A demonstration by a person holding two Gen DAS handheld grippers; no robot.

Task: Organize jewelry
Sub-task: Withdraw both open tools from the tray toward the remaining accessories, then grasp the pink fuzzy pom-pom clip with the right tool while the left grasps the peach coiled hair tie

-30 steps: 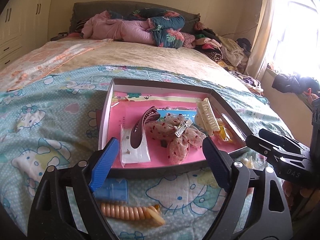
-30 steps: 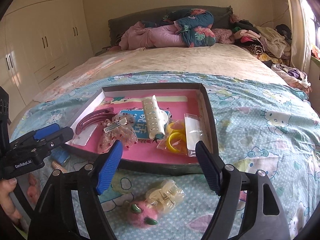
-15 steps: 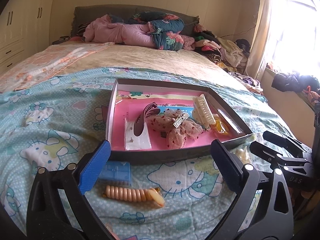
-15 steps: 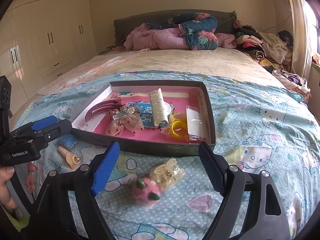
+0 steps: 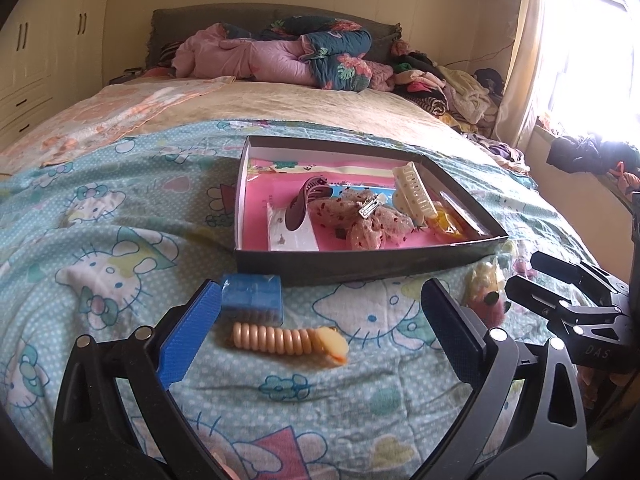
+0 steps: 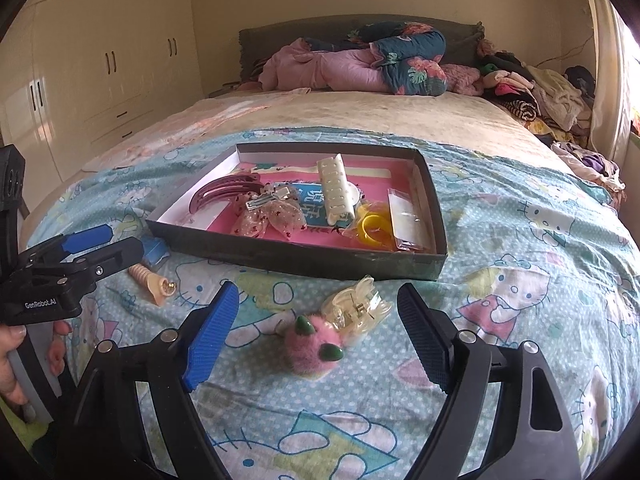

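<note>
A dark shallow box (image 5: pixel 360 266) (image 6: pixel 288 258) with a pink floor lies on the bed and holds hair clips, a lace bow and small packets. In front of it, in the left wrist view, lie a blue case (image 5: pixel 252 294) and a peach spiral hair tie (image 5: pixel 288 338). My left gripper (image 5: pixel 320 336) is open and empty just above them. In the right wrist view a pink fuzzy clip (image 6: pixel 314 346) and a clear claw clip (image 6: pixel 358 310) lie on the blanket. My right gripper (image 6: pixel 316 336) is open and empty around them.
The Hello Kitty blanket (image 6: pixel 520 280) covers the near bed. Piled bedding (image 6: pixel 360 64) and clothes (image 6: pixel 536 92) sit at the far end. Wardrobes (image 6: pixel 100 68) stand on the left, a bright window (image 5: pixel 592 48) on the right.
Both grippers have drawn back from the box toward the near edge of the bed. The loose items in front of the box now lie between the fingers.
</note>
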